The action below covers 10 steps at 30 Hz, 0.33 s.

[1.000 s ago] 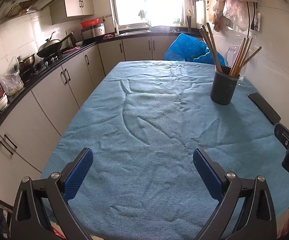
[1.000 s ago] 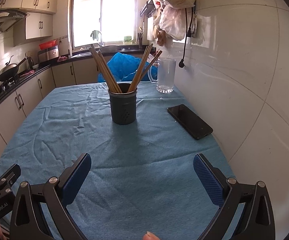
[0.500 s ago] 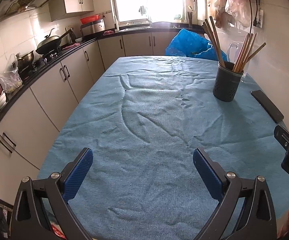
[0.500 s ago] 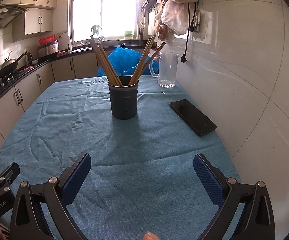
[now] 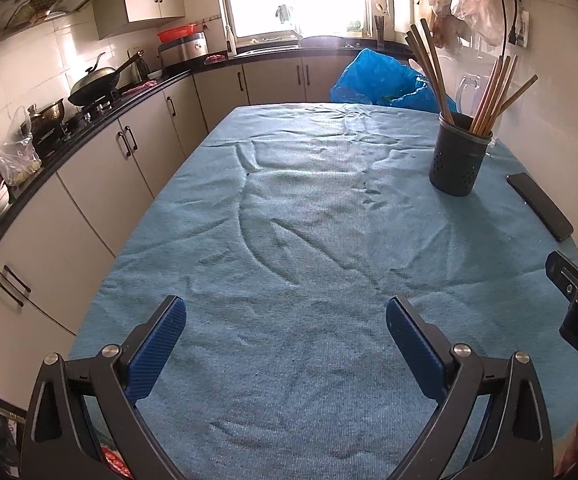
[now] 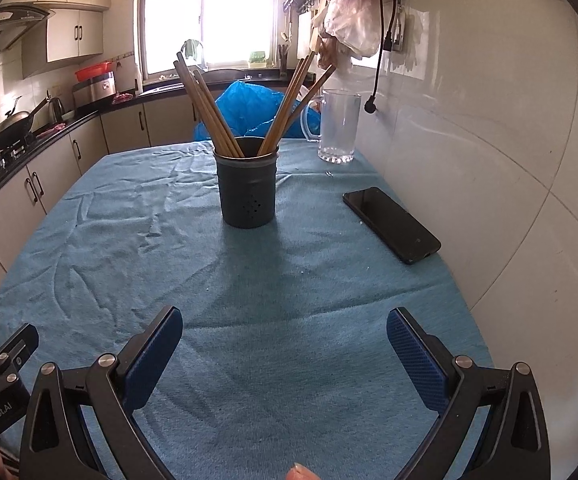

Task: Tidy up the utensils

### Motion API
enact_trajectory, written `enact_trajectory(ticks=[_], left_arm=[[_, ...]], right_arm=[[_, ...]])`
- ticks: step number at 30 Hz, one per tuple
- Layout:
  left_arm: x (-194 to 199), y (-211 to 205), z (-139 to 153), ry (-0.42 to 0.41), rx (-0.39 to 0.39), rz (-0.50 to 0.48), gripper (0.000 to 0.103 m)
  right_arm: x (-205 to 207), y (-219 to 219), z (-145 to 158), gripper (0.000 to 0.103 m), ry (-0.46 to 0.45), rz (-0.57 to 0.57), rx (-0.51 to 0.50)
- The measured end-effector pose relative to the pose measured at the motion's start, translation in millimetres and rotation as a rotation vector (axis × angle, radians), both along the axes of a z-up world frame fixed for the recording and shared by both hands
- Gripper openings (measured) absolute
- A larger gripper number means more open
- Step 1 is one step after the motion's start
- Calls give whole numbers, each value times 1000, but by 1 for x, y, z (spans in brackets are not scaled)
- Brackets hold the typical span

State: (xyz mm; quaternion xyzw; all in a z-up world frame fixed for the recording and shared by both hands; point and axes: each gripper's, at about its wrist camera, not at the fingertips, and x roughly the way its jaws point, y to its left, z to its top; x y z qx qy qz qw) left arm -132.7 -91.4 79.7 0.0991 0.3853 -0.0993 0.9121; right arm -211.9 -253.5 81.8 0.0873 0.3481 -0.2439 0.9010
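"GenRobot.AI" on the left gripper [image 6: 5, 360]

A: Tabletop [image 6: 249, 360], what's on it?
B: Wrinkled blue cloth [image 6: 101, 248] over the whole top. Dark holder [image 6: 247, 188] w/ chopsticks [image 6: 209, 112] upright mid-far, black phone [image 6: 391, 224] flat to its right near the wall, clear pitcher [image 6: 339, 126] at far right corner.

Teal tablecloth [image 6: 289, 280] showing wrinkles; dark grey holder [image 6: 247, 188] dotted with holes, carrying tan chopsticks [image 6: 209, 108]; black phone [image 6: 391, 224]; blue bag [image 6: 249, 108]; blue ribbed pads [image 6: 417, 360].
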Motion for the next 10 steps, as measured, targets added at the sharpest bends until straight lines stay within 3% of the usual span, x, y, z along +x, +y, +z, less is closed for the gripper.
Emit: enact_trajectory(ticks=[7,10], left_arm=[[8,-1,-5,-9,18,21,100],[27,7,-11,25,7,26,100]], right_arm=[[7,-5,-8,103,17,4,16],[16,-18,-18,103,45,-9,42]])
